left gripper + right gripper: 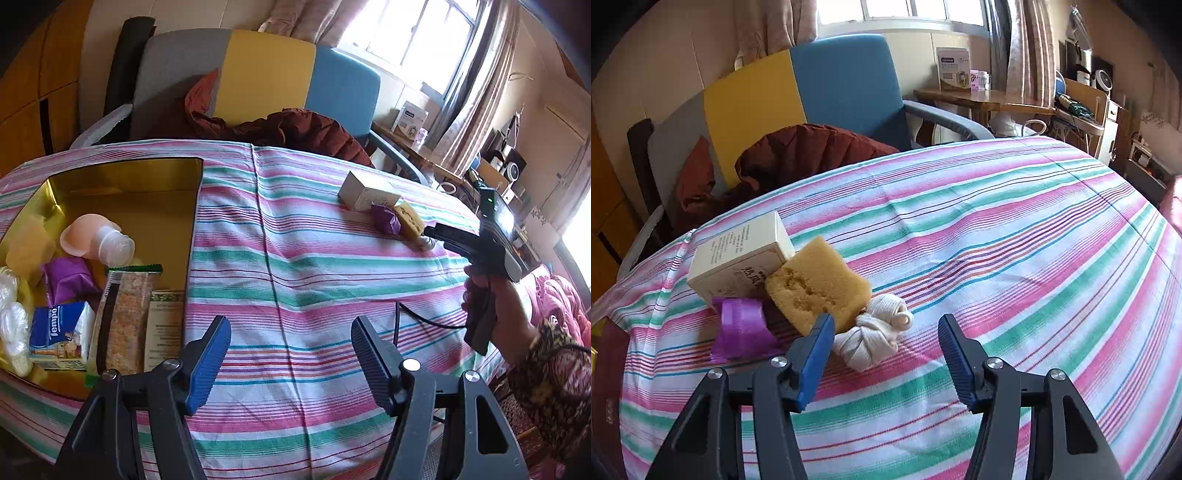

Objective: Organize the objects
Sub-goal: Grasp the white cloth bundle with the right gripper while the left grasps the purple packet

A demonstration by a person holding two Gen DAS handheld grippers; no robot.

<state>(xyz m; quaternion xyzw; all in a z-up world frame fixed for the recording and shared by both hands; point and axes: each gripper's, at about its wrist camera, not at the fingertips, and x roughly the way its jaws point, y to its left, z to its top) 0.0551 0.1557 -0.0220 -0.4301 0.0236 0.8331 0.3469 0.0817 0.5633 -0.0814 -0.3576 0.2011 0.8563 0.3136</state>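
On the striped tablecloth (997, 240) lie a cream box (738, 254), a yellow sponge (816, 280), a purple packet (742, 325) and a knotted cream cloth (871, 339). My right gripper (886, 325) is open just above the cloth, which lies close inside its left finger; the pads do not press on it. In the left wrist view the same box (365, 192) and sponge (408, 218) sit far right, with a hand (480, 295) holding the right gripper there. My left gripper (290, 328) hangs open over bare cloth beside a gold tray (125, 173).
The tray holds a tissue pack (59, 339), a peach cup (85, 236), a purple packet (66, 277) and a snack packet (125, 317). Behind the table stands a grey, yellow and blue chair (842, 85) with a dark red jacket (798, 151). A wooden side table (979, 99) is at the back right.
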